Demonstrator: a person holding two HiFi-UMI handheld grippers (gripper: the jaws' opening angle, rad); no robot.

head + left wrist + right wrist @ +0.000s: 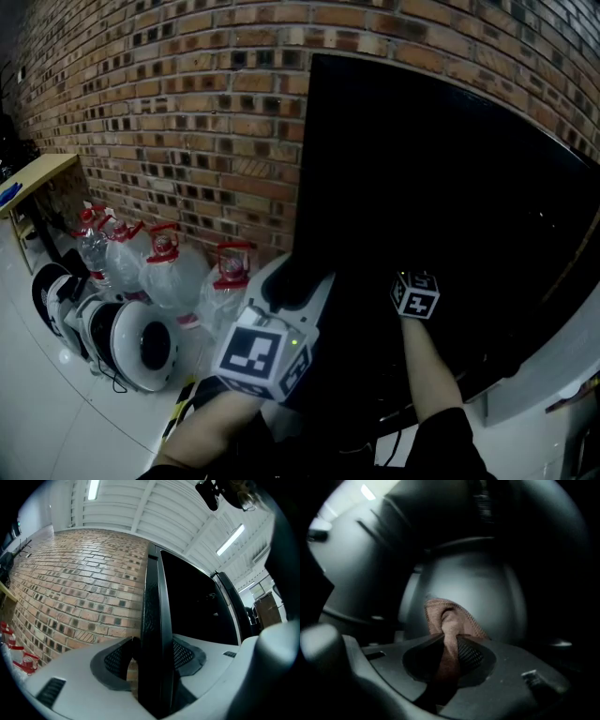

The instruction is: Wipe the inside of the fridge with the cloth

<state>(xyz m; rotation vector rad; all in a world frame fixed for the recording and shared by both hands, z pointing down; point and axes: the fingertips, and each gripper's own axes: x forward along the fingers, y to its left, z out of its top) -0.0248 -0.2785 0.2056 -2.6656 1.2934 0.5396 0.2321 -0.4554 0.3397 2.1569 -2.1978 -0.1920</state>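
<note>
The left claw (152, 656) clamps the black fridge door (152, 592) by its edge, lower centre. The right claw (451, 651) pinches the brown cloth (452, 620), bunched mid-frame before the fridge's dim grey inner wall (464, 583).

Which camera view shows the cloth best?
The right gripper view: the brown cloth is pinched between the right gripper's jaws, bunched, close up. The head view shows only that gripper's marker cube against the dark fridge, no cloth. The left gripper view shows the door edge, no cloth.
</note>
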